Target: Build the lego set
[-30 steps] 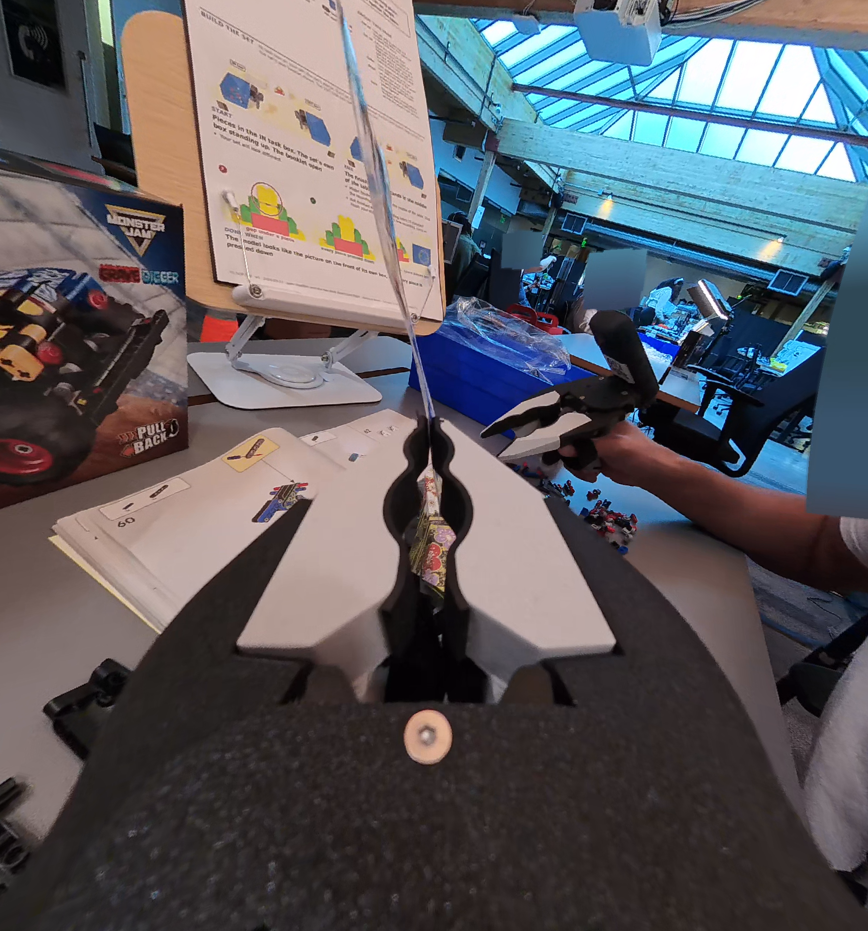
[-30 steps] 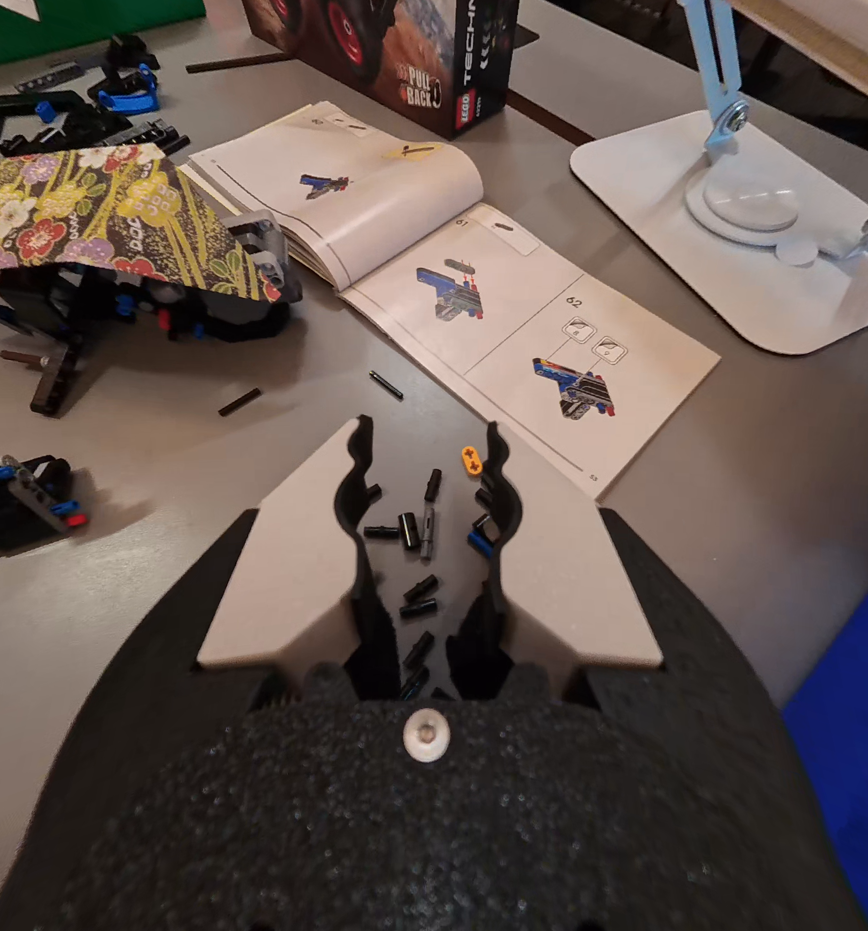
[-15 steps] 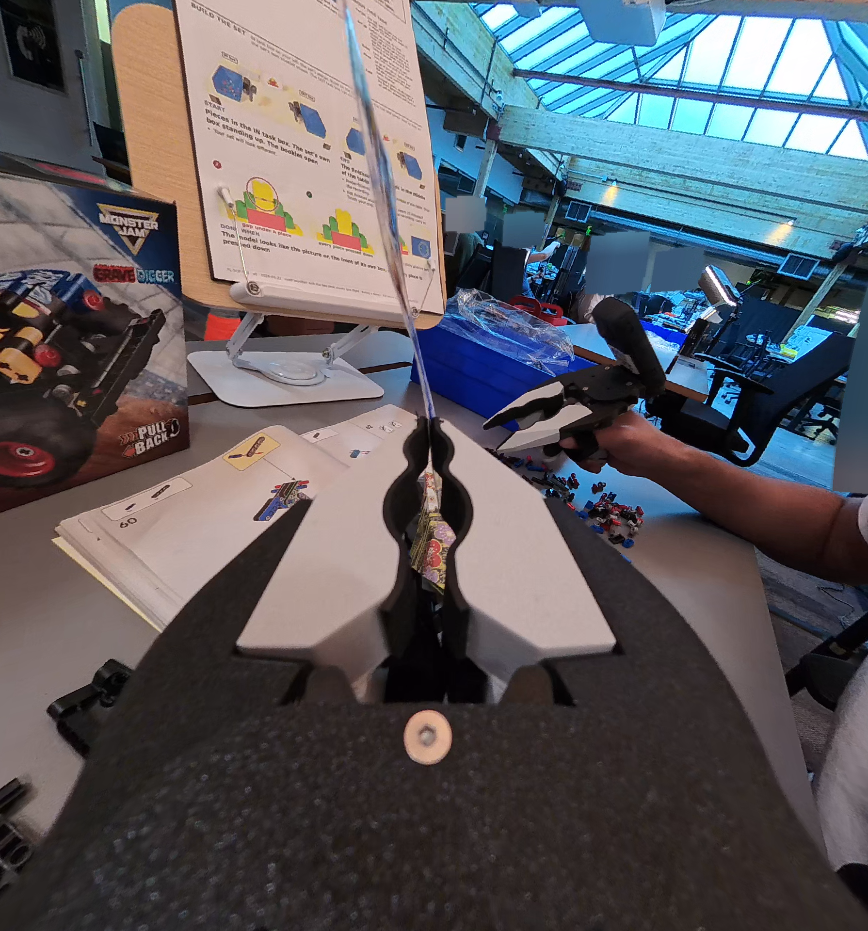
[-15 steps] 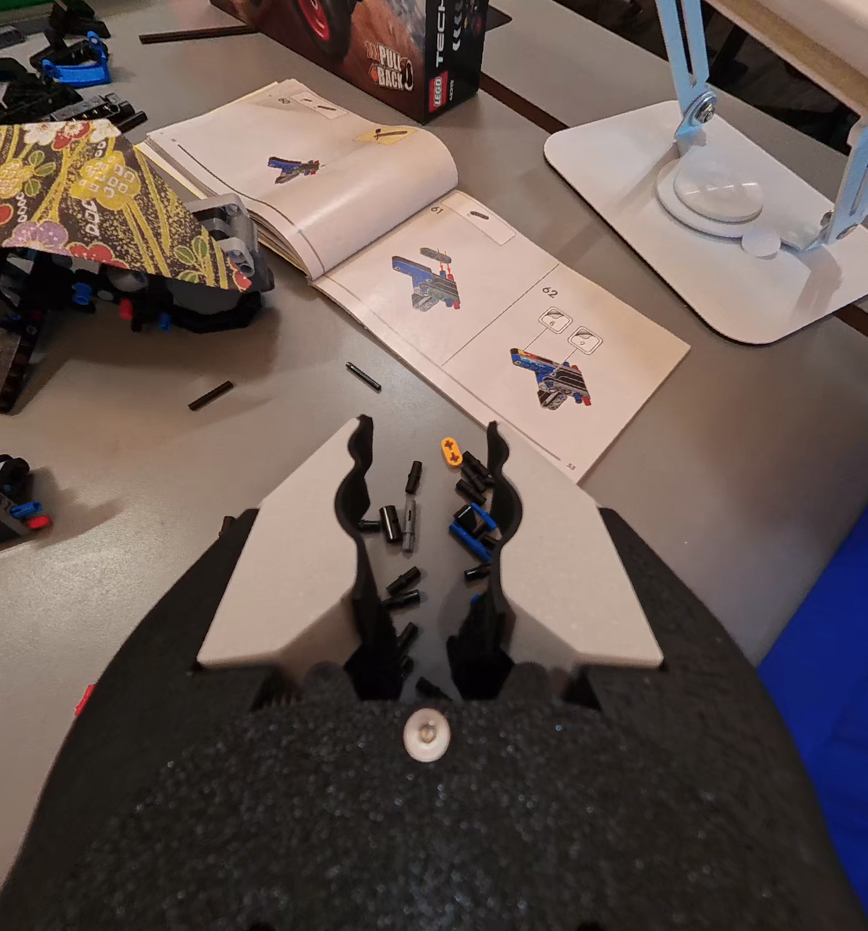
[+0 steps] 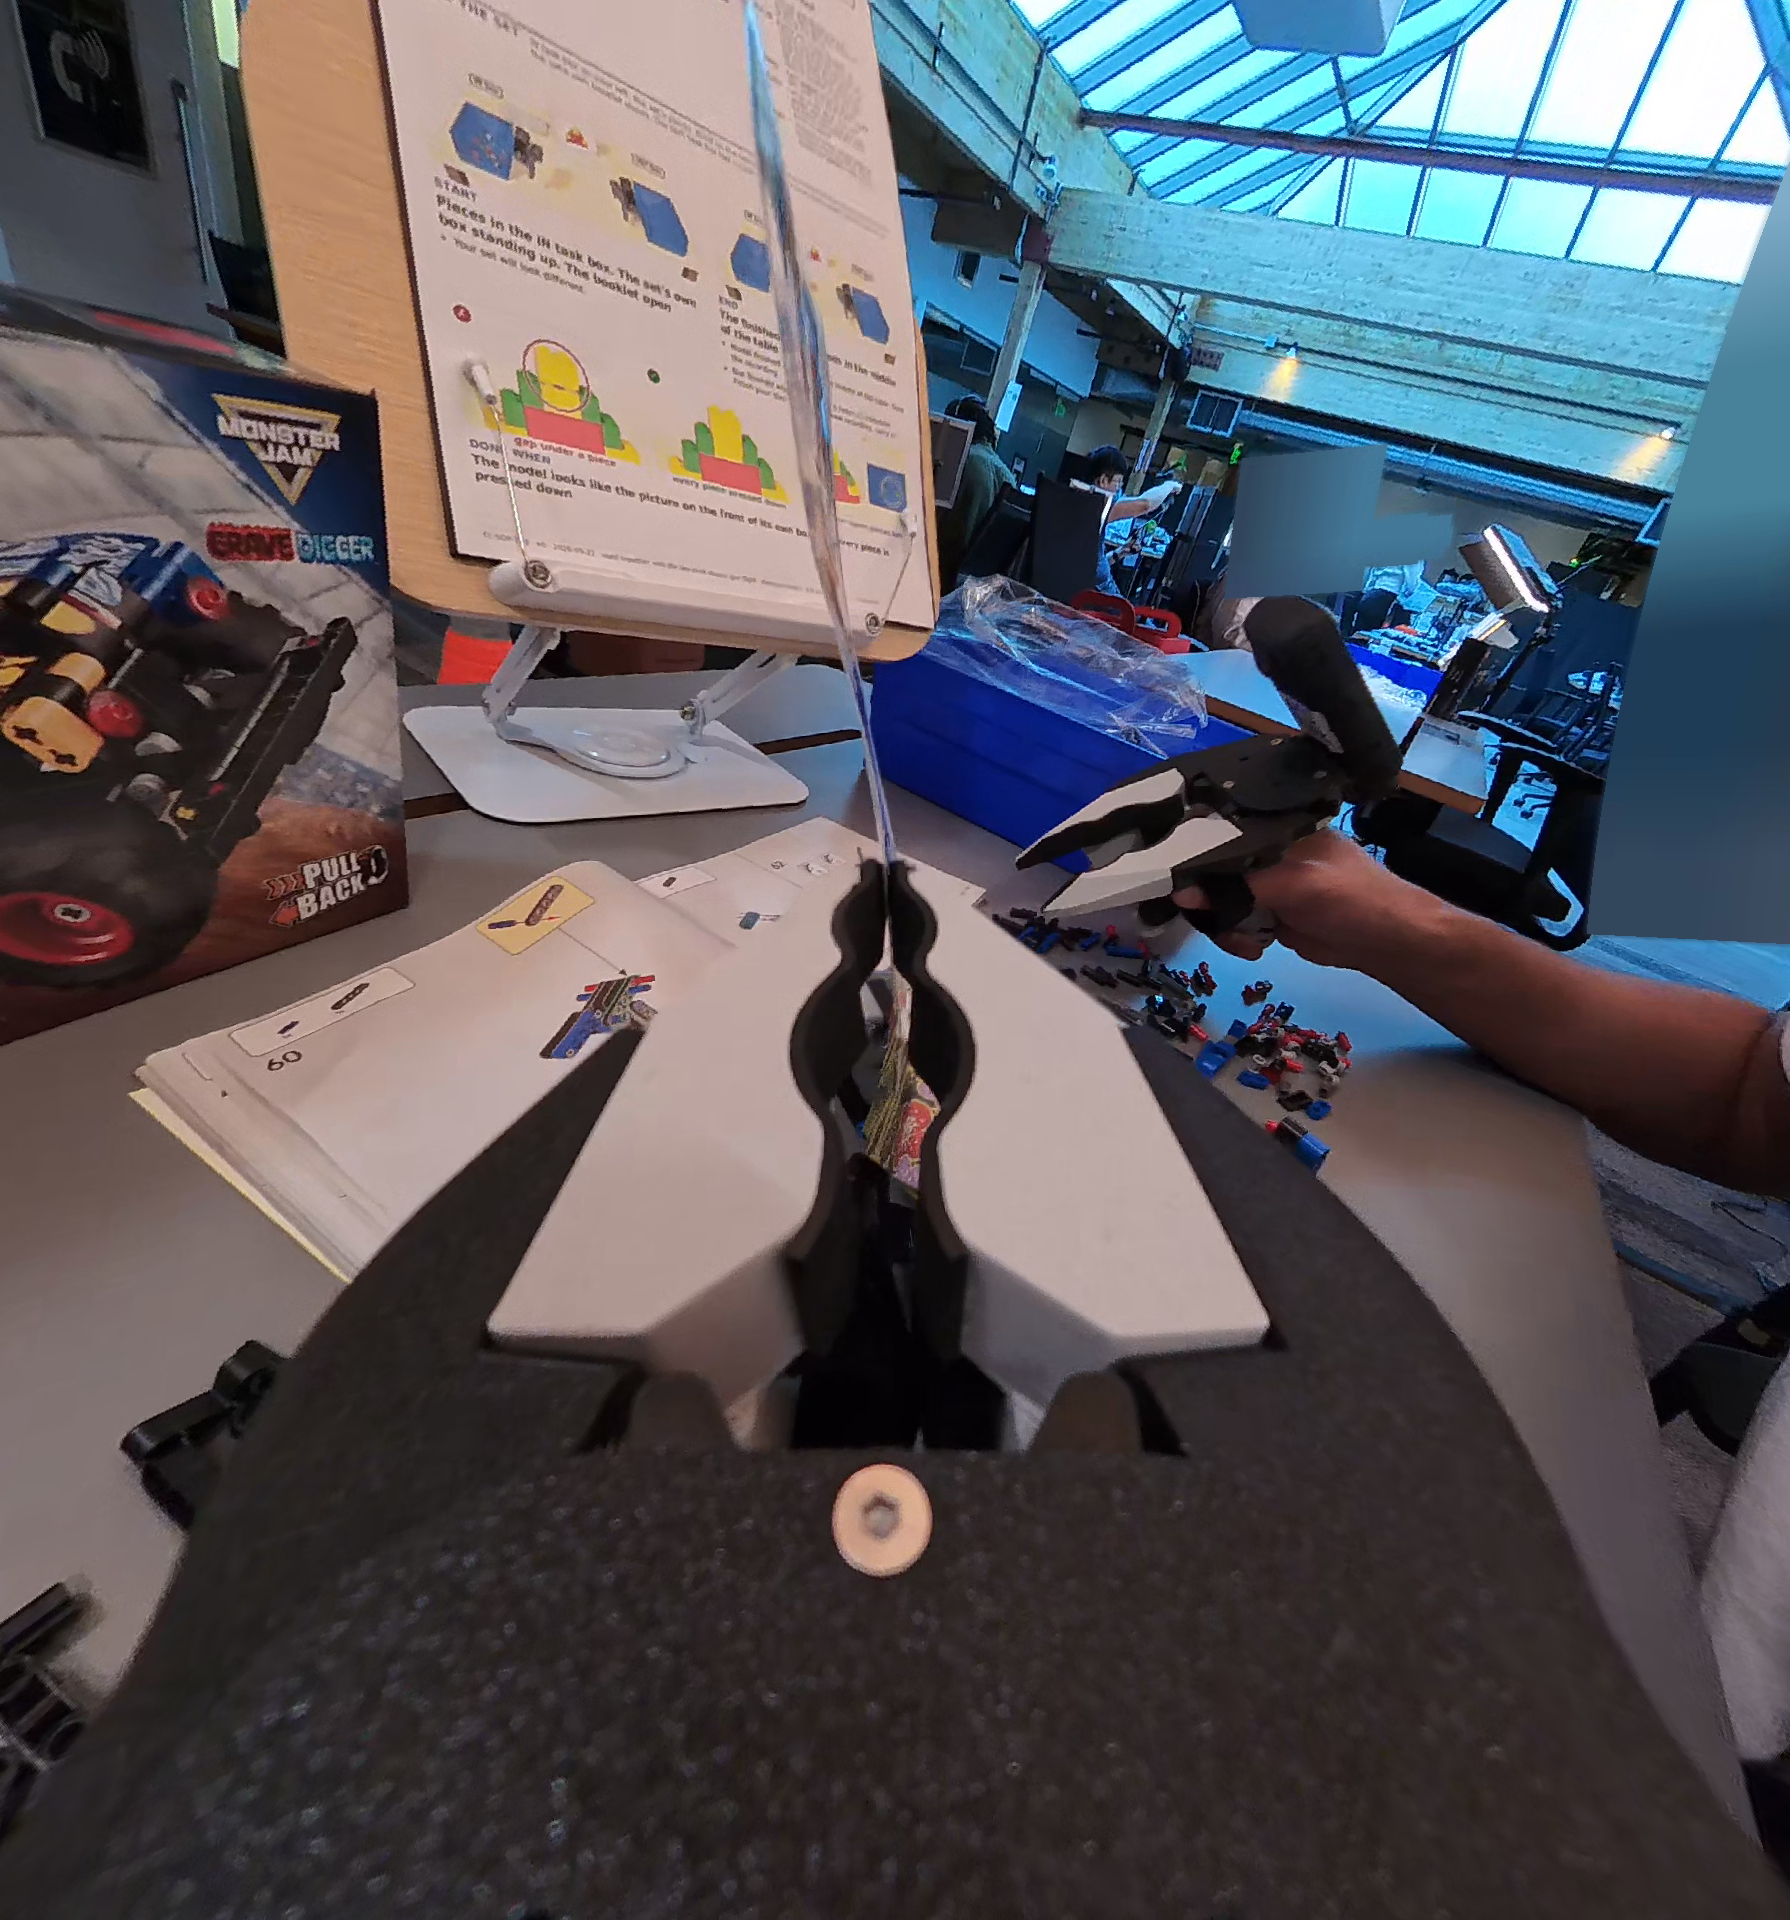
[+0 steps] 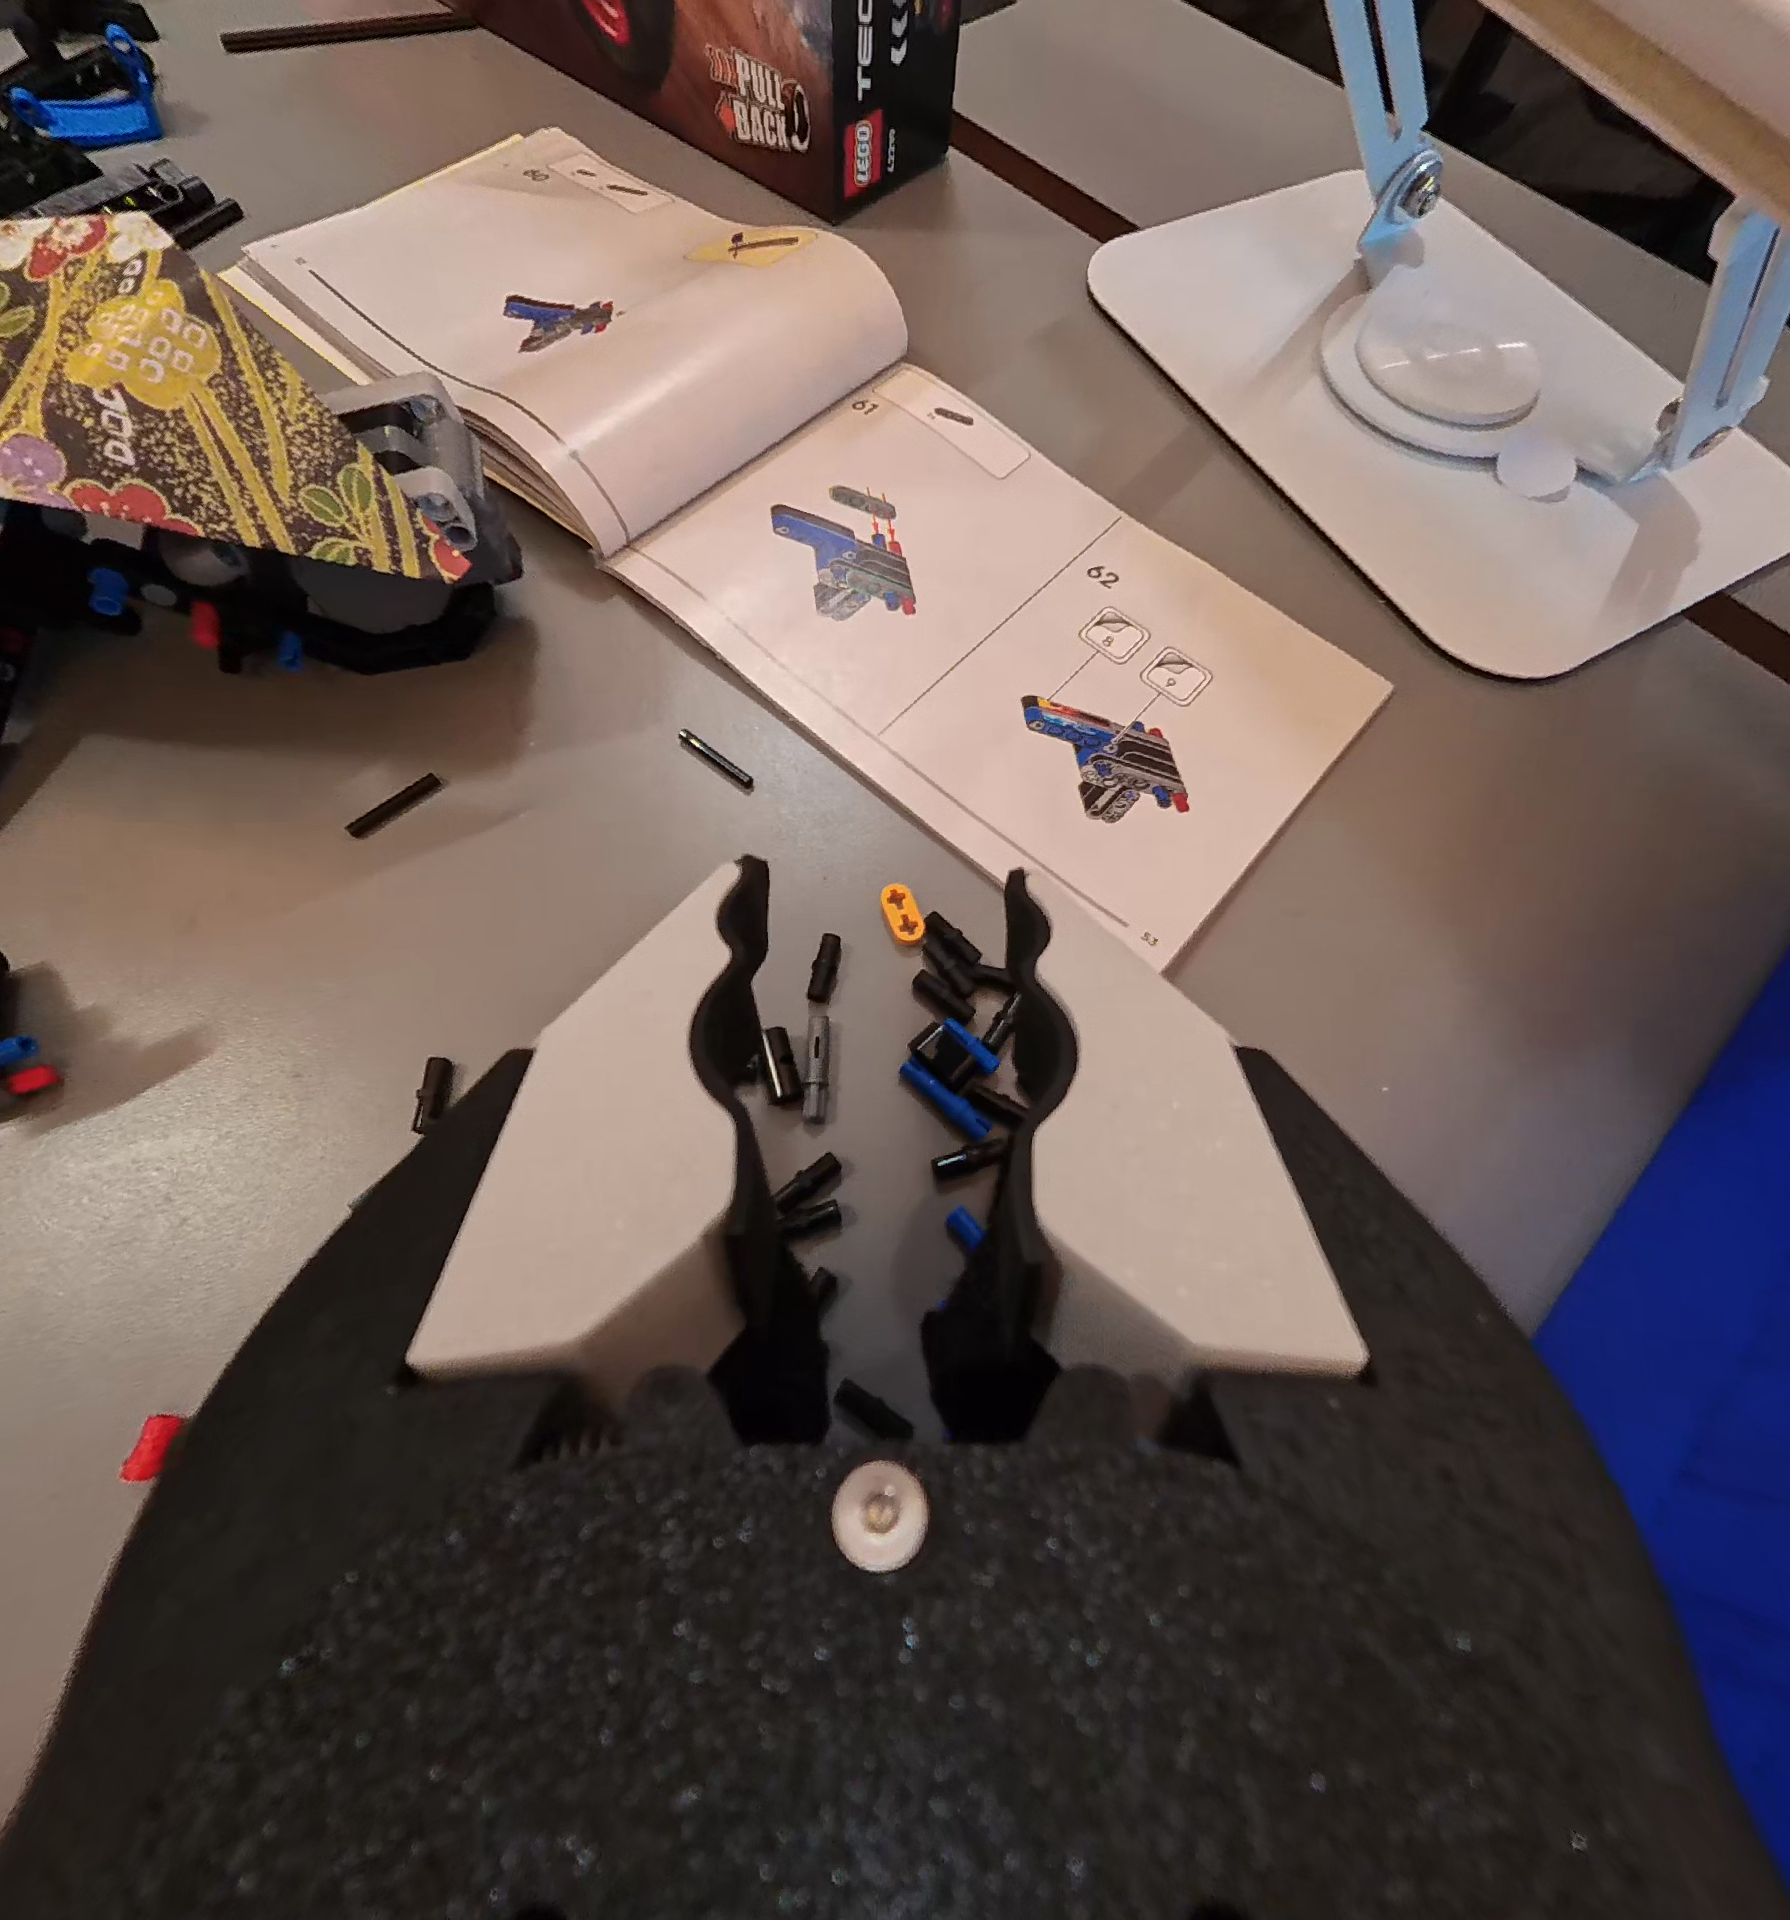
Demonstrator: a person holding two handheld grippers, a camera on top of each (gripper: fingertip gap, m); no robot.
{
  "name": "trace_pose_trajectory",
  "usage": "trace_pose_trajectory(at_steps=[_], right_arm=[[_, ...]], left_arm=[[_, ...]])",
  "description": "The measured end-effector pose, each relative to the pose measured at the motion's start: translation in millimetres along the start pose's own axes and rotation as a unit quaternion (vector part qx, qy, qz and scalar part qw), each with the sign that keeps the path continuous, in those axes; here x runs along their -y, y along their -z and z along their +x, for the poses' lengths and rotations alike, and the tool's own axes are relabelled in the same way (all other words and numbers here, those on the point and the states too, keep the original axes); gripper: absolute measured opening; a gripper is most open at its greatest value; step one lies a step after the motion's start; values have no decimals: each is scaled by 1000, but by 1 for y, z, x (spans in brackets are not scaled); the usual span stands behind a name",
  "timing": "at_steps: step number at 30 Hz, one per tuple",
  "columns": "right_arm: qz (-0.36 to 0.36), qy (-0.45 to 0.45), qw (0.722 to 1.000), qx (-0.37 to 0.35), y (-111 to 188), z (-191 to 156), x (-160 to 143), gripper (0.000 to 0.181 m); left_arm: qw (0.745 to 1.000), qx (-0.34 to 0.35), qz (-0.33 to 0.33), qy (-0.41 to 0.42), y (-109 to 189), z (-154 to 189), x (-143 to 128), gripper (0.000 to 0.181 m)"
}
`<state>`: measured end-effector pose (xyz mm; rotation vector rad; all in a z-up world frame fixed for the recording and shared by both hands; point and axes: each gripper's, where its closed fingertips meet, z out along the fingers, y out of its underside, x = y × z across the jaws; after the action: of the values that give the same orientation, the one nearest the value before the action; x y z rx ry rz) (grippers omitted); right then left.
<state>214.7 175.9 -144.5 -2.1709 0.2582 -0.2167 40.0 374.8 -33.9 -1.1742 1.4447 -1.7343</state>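
My left gripper [image 5: 886, 883] is shut on a thin floral-patterned sheet [image 5: 901, 1122], which I see edge-on rising out of its tip. In the right wrist view the sheet [image 6: 143, 395] lies over a partly built black model [image 6: 247, 613]. My right gripper [image 6: 883, 876] is open and empty, low over a scatter of small black and blue pins [image 6: 948, 1060] and an orange link [image 6: 902, 913]. It also shows in the left wrist view [image 5: 1088, 873], held by a hand above the pins [image 5: 1255, 1049].
The open instruction booklet [image 6: 974, 582] lies just beyond the pins. The set's box [image 5: 143, 675] stands behind it. A white stand [image 6: 1442, 436] holds an instruction sheet, with a blue bin [image 5: 995, 748] at the right. Loose black parts [image 6: 392, 805] lie at the left. The left gripper's tips are roughly 30 cm from the right gripper's. My left tips are about 30 cm from the orange link [image 6: 902, 913], my right tips only 4 cm.
My right gripper has come lower and a little forward over the pins, still open. My left gripper stays shut on the sheet and has barely moved.
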Motion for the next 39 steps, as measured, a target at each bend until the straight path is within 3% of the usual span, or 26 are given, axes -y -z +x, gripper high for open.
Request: trace_pose_trajectory(at_steps=[23, 39], right_arm=[[-7, 2, 1000, -9, 0, 12, -7, 44], [14, 38, 999, -13, 3, -3, 6, 40]], left_arm=[[998, 9, -19, 53, -2, -32, -17, 0], [1000, -8, 10, 7, 3, -2, 5, 0]])
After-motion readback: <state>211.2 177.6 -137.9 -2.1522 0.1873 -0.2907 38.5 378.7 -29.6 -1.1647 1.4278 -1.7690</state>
